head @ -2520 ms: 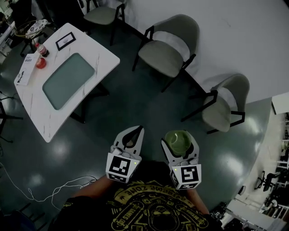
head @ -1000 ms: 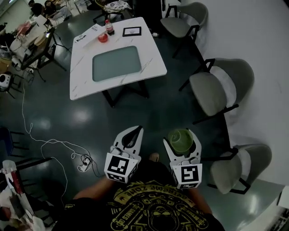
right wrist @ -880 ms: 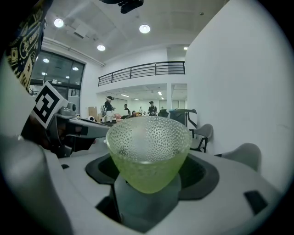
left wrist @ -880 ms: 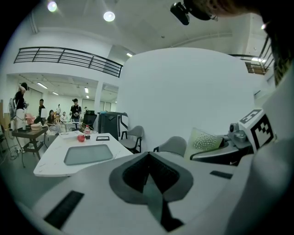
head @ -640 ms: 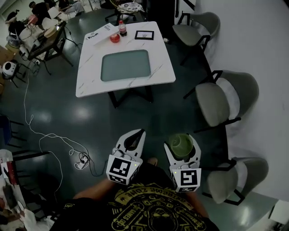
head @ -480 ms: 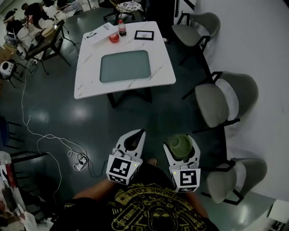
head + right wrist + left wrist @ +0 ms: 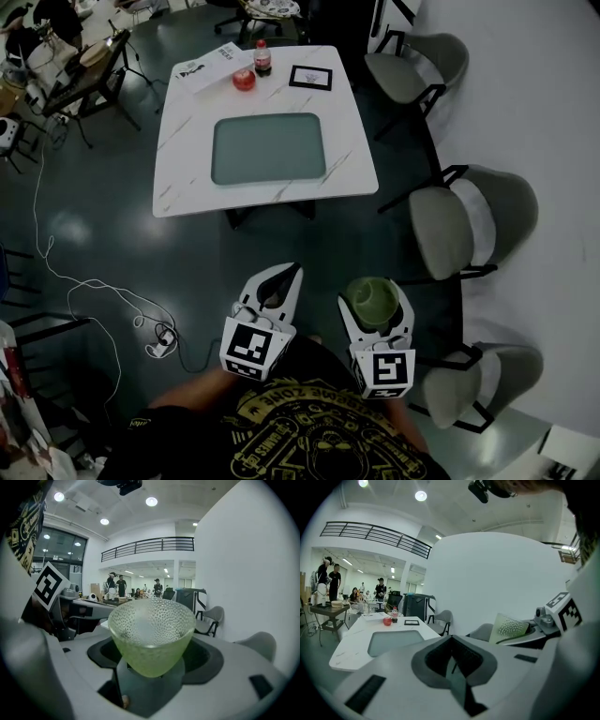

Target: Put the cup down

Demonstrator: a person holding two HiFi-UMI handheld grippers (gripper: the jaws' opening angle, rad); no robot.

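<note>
Right gripper (image 7: pixel 375 291) clamped on green cup (image 7: pixel 372 304), apparently near its base; cup upright between jaws. Left gripper (image 7: pixel 287 273) beside it, jaws together, empty. Table (image 7: pixel 183 178) well ahead of both.

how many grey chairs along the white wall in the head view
3. The far chair sits off the table's far right corner, the middle chair off its near corner, the near chair at lower right. More may be hidden.
</note>
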